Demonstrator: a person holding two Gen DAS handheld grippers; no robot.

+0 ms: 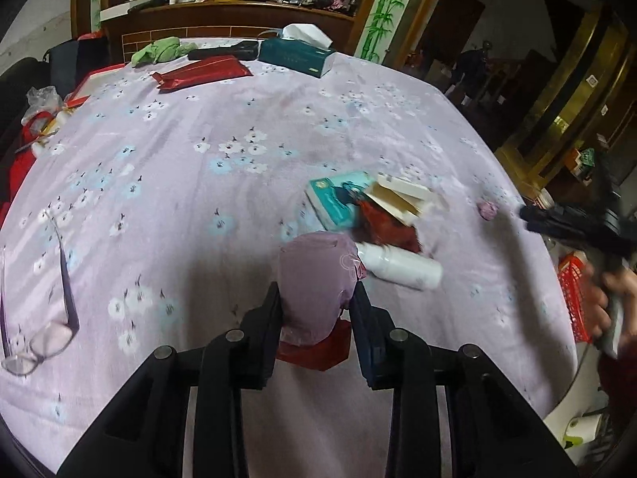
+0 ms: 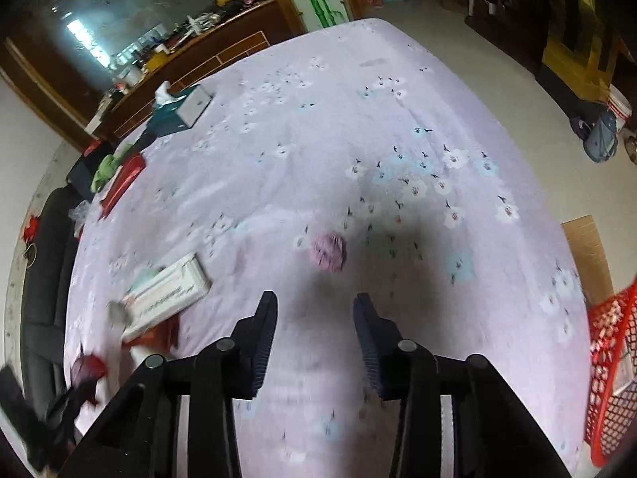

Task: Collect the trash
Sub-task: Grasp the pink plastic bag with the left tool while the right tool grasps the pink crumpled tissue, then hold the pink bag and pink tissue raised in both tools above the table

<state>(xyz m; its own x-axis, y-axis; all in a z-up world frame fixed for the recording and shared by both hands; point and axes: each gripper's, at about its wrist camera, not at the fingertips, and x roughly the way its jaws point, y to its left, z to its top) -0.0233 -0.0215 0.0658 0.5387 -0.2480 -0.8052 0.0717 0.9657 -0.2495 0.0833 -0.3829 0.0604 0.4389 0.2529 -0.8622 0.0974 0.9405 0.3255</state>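
Note:
My left gripper (image 1: 317,294) is shut on a bulky lilac plastic wrapper (image 1: 314,275) with a red piece under it, just above the flowered tablecloth (image 1: 199,199). Beyond it lies a heap of trash: a teal box (image 1: 338,199), an opened white carton (image 1: 402,197), a red wrapper (image 1: 392,225) and a white bottle (image 1: 402,267). My right gripper (image 2: 314,302) stands open over the cloth, with nothing between its fingers. A small crumpled pink ball (image 2: 328,253) lies just ahead of it. The left wrist view shows that ball (image 1: 487,210) beside the right gripper (image 1: 529,215), held by a hand (image 1: 609,298).
A red mesh basket (image 2: 613,378) stands off the table's right edge. Glasses (image 1: 40,342) lie at the near left. At the far end are a teal tissue box (image 1: 294,53), a red packet (image 1: 203,73) and a green cloth (image 1: 163,49).

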